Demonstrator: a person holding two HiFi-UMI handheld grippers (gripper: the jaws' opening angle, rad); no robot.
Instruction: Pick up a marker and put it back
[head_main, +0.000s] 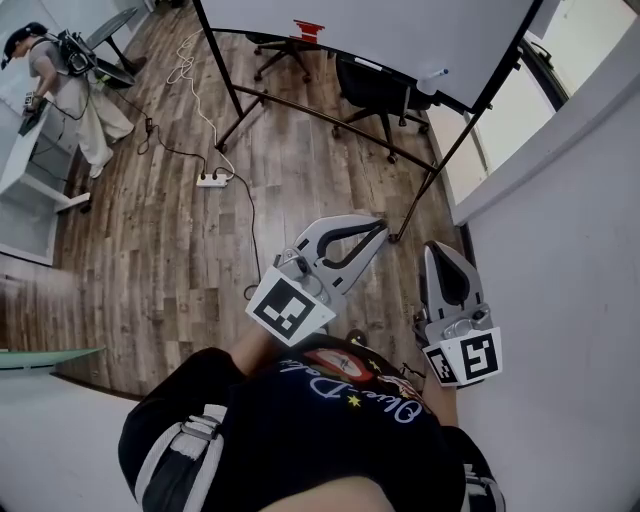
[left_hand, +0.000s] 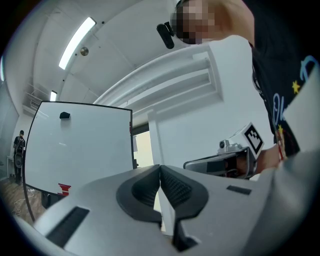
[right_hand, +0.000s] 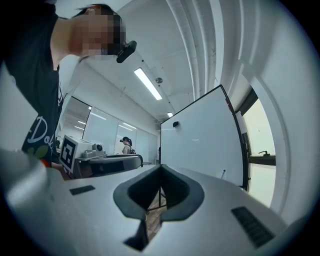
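Note:
A whiteboard on a black stand is ahead of me. A marker with a blue cap lies on its tray near the right end, and in the right gripper view the marker is a small upright shape by the board's lower right. My left gripper is shut and empty, held level in front of my chest. Beside it, my right gripper is also shut with nothing in it. Both are well short of the board. The left gripper and right gripper show their pads closed together.
A red object and a black magnet sit on the board. Two office chairs stand under it. A power strip with cables lies on the wooden floor. A person stands far left. A white wall is close on the right.

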